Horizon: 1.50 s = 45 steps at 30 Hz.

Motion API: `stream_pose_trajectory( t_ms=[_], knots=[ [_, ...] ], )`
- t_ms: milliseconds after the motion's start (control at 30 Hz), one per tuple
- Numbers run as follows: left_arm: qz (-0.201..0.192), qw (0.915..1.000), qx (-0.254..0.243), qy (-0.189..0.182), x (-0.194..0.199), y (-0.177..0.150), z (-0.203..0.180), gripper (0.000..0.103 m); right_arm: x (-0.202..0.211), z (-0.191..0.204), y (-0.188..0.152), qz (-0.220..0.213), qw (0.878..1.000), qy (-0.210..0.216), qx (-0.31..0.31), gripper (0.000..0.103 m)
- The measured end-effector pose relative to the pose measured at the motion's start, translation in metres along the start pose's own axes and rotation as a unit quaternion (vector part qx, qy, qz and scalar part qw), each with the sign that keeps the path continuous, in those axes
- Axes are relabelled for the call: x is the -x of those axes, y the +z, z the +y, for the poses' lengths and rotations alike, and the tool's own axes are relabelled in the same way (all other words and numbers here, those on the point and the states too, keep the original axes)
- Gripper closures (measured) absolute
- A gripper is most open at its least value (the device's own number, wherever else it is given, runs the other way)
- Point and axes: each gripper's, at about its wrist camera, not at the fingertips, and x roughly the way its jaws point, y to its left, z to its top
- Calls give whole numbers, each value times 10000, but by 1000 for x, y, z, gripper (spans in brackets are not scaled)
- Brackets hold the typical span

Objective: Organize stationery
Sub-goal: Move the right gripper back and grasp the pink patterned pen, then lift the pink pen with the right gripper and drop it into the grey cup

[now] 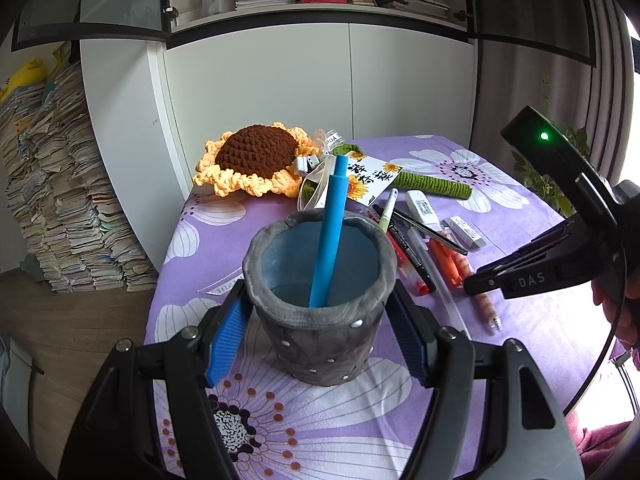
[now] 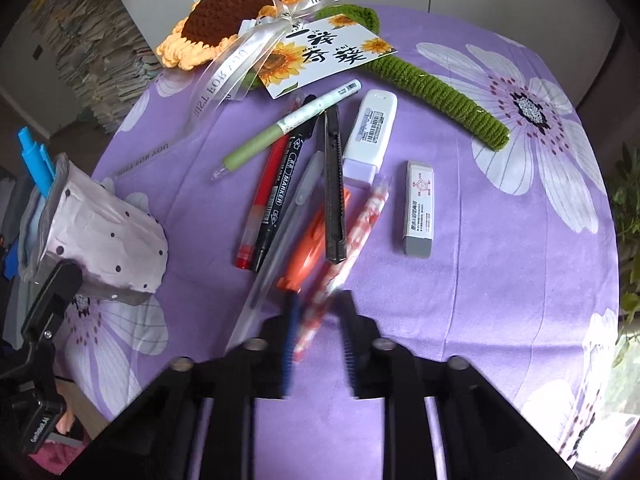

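A grey dotted pen holder [image 1: 320,312] stands on the purple flowered cloth with a blue pen [image 1: 328,232] in it. My left gripper [image 1: 316,336] has its blue pads around the holder's sides and holds it. The holder also shows at the left of the right wrist view [image 2: 104,240]. My right gripper [image 2: 318,320] hovers low over a pile of pens, with its jaws apart around the lower end of a red-and-white patterned pen [image 2: 352,240]; the frame is blurred there. Beside it lie an orange pen [image 2: 310,248], a black marker [image 2: 280,192], a red pen [image 2: 260,200], a green pen [image 2: 280,128] and a dark utility knife [image 2: 334,184].
A correction tape [image 2: 370,132] and an eraser [image 2: 418,208] lie right of the pens. A crocheted sunflower [image 2: 224,16] with a green stem [image 2: 440,96], ribbon and card [image 2: 320,54] lies at the back. Stacks of books [image 1: 60,184] stand on the floor left of the table.
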Motion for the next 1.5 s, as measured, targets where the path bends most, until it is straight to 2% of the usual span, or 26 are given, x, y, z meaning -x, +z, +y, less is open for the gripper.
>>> stream_pose_trajectory(
  t_ms=[133, 433, 500, 600, 700, 800, 1100, 1233, 1367, 1433, 1500],
  knots=[
    [3, 10000, 15, 0, 0, 0, 0, 35, 7, -10, -11, -14, 9997, -206, 99, 90],
    [-2, 10000, -2, 49, 0, -1, -1, 35, 23, -29, -51, 510, 9979, -164, 350, 92],
    [2, 10000, 2, 52, 0, -1, -1, 35, 26, -31, -54, 511, 9980, -143, 339, 91],
    [24, 10000, 33, 49, 1, -1, 0, 35, 31, -36, -48, 350, 9992, 53, 160, 91],
    [35, 10000, 53, 57, 2, -1, 0, 35, 33, -35, -35, 197, 9997, 8, 147, 86],
    [36, 10000, 46, 73, 2, -1, -1, 35, 26, -35, -19, 240, 9996, -95, 132, 82],
    [42, 10000, 66, 49, 2, 0, 1, 35, -2, -26, 15, 414, 9991, -9, 47, 81],
    [36, 10000, 65, 40, 1, 0, 1, 35, -7, -19, 26, 440, 9988, -138, 156, 81],
    [32, 10000, 73, 20, 1, 0, 1, 35, -8, -3, 23, 478, 9969, -399, 478, 81],
    [27, 10000, 76, 14, 1, -1, 1, 35, -8, -1, 23, 493, 9966, -414, 517, 82],
    [29, 10000, 71, 17, 0, 0, 1, 35, -8, 0, 24, 464, 9965, -433, 546, 92]
  ],
)
